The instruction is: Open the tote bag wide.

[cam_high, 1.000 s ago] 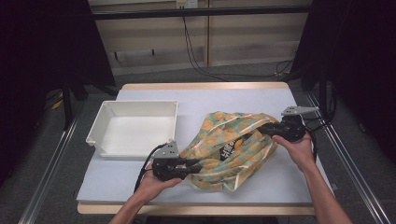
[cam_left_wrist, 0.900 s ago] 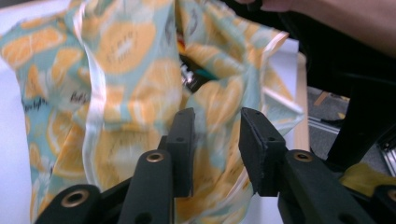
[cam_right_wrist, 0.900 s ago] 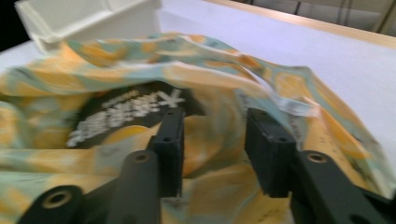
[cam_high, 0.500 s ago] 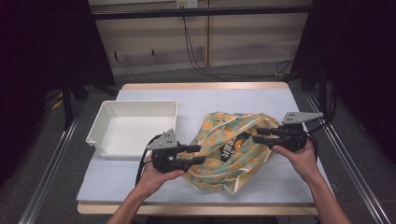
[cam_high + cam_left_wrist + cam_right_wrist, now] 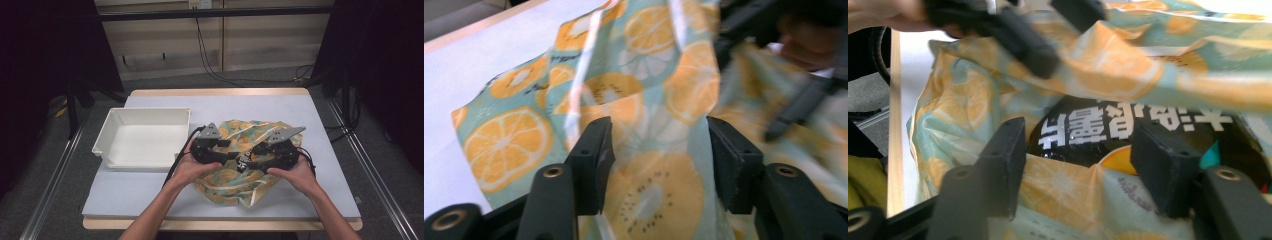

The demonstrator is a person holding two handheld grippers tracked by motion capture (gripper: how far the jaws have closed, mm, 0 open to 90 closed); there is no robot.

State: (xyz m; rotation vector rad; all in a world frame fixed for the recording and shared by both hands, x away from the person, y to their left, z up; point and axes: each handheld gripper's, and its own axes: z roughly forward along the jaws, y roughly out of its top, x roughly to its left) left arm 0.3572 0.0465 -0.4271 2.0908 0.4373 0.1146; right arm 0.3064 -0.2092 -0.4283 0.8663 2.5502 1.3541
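Both forearms enter from near desk edge, hands level, tips facing each other over fruit-print bag (image 5: 235,175), near desk's front middle. Left tool (image 5: 226,149) released, jaws just been opening, bag fabric between them, not pinched. Right tool (image 5: 254,159) released, jaws just been opening, astride black packet (image 5: 1128,127) inside bag. White tray (image 5: 145,137) just left of bag, close to left hand. Bare desk (image 5: 325,130) right and behind.
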